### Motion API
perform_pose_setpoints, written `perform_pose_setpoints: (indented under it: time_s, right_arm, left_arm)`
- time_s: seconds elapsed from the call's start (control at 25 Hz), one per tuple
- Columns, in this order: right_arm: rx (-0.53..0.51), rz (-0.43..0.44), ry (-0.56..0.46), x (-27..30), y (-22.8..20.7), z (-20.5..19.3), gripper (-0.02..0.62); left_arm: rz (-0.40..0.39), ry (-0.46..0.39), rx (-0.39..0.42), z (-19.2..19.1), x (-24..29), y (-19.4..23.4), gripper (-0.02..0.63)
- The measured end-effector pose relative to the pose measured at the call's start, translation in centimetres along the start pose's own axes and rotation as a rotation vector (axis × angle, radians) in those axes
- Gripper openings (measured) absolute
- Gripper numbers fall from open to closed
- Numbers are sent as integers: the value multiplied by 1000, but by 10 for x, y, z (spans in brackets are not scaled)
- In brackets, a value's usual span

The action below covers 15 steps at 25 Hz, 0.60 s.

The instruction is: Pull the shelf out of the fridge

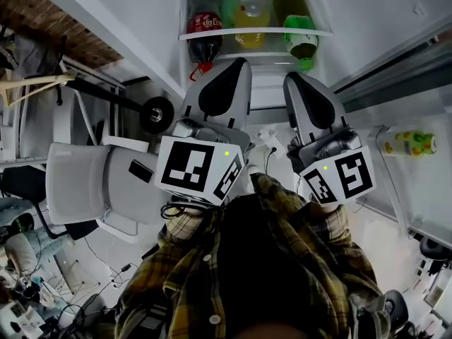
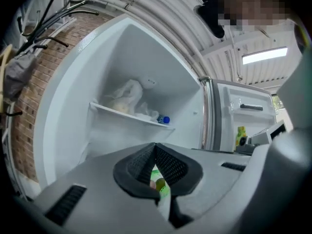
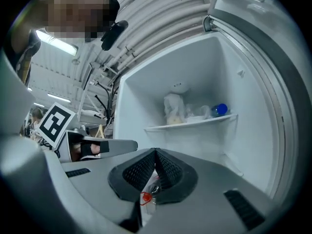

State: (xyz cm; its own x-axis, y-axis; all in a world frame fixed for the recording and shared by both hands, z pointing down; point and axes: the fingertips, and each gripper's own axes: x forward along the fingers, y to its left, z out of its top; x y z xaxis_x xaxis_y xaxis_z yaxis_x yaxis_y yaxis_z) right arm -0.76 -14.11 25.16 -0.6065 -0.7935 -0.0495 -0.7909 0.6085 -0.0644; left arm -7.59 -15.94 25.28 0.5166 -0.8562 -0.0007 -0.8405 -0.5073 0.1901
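Fingers of the left gripper are pressed together at the tips with nothing between them. Those of the right gripper stand likewise, closed and empty. Both grippers point level into the open fridge, side by side, just short of the loaded shelf, whose white front rim sits in place beyond their tips. On it lie a cola bottle, a yellow bottle and green bottles. Contact with the rim is not evident.

Risk assessment: closed jaws cannot take the rim, and a push would only nudge it. Once the shelf is gripped, uneven pull from the two sides would likely skew it and jam it in its side supports. Tilting it on exit would probably send the bottles rolling forward and off the edge.
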Motion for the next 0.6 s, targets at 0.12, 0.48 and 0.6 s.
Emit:
perform_pose_setpoints:
  time_s: [0.12,0.48,0.6]
  right_arm:
    - [9,-49,-9,12,-8,0,17]
    - [49,-158,-24,36,-20,1,17]
    - [59,-174,-13,35,-28,2,17]
  left_arm:
    - [-45,7,-10,1,13,10,3]
    - [-143,39,-37,3,38,26,3]
    - [-156,51,-62,2,46,22,3]
